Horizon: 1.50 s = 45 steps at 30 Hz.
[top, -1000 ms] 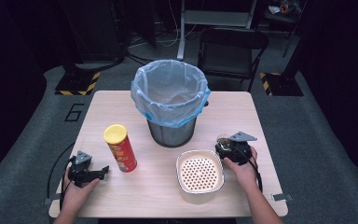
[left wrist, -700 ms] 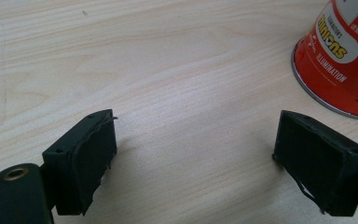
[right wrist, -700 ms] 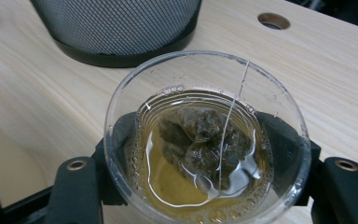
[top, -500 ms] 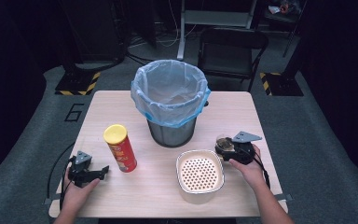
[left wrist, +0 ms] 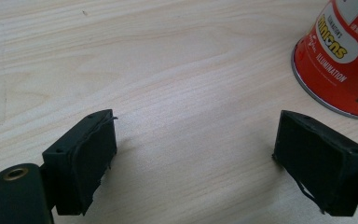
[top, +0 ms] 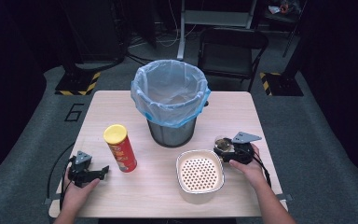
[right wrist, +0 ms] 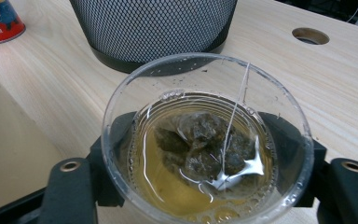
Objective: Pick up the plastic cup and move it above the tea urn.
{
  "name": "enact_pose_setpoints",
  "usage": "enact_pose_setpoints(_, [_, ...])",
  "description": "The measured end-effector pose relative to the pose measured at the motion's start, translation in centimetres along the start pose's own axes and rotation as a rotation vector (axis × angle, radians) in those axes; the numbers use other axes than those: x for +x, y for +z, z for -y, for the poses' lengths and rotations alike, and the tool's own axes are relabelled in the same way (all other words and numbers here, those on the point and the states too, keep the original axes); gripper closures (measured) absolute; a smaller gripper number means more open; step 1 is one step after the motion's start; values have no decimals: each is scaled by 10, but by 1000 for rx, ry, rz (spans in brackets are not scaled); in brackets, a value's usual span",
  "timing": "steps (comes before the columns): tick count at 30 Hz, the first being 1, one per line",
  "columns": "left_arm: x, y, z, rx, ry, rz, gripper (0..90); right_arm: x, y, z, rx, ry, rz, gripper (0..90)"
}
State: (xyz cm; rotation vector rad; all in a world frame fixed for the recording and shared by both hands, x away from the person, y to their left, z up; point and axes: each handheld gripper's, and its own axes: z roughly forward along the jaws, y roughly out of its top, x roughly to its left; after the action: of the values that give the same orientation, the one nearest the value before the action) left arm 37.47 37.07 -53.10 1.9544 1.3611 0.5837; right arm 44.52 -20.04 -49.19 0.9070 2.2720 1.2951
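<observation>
— Where was the cup [right wrist: 207, 140] at that point?

— Between the pads of the right claw [top: 227, 148], on the right side of the counter [top: 121, 100], just off the far right corner of the strainer bowl [top: 200, 173]. It was a clear plastic cup, upright, with amber tea and a soaked tea bag [right wrist: 200, 149] in it, the bag's string running up to the rim.

— So the claw had hold of it?

— The right gripper view showed one black jaw on each side of the cup wall, close against it. The jaws had just been opening a little with the cup between them, so I judged the grip loose rather than firm, though the pads looked to be touching the plastic.

— And the other hand?

— The left claw [left wrist: 193, 154] stood wide open and held nothing, low over the bare counter at the near left. The red crisp can [top: 120, 148] stood upright just ahead of it and to its right.

— What did the coming move turn on?

— The strainer bowl lay right beside the cup, toward the person and to the left, and the lined bin [top: 170, 100] lay farther back. The right hand was by far the nearer to both, so a tilt of the cup toward the bowl looked like the natural next step.
</observation>
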Motion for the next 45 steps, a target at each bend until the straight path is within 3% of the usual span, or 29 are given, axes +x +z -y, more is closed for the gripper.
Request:
enact_pose_setpoints(9, [0, 0, 0, 0, 0, 0, 125, 3, 1, 0, -4, -29, 22, 311])
enact_pose_setpoints(22, [0, 0, 0, 0, 0, 0, 125, 0, 0, -13, 32, -69, -27, 351])
enact_pose_setpoints(30, [0, 0, 0, 0, 0, 0, 125, -1, -9, -39, 0, -115, -47, 358])
enact_pose_setpoints(38, [0, 0, 0, 1, 0, 0, 125, 5, -19, -71, -33, -198, -74, 363])
enact_pose_setpoints(45, [0, 0, 0, 0, 0, 0, 125, 10, -24, -94, -64, -256, -131, 364])
